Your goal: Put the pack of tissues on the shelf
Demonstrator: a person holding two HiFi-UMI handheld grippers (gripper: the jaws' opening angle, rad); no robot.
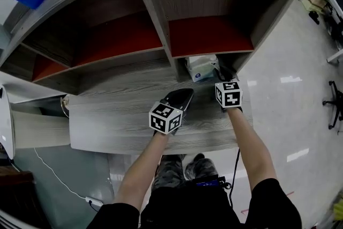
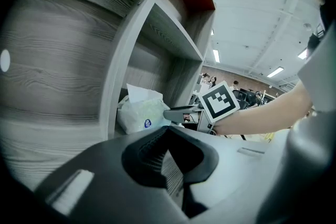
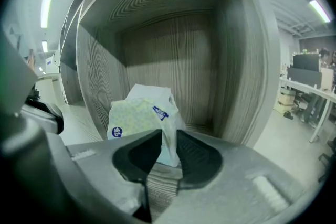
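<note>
Right gripper view, tissues [image 3: 137, 117] between jaws (opening)

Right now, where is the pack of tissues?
In the head view, the pack of tissues stands in the shelf's lower right compartment, right of the divider; the jaws of the right claw are opening around its edge.

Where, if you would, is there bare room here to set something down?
Both red shelves are bare, as is the grey board left of the left claw. The nook under the right red shelf is crowded: the tissue pack sits there, its edge in the opening right claw.
</note>
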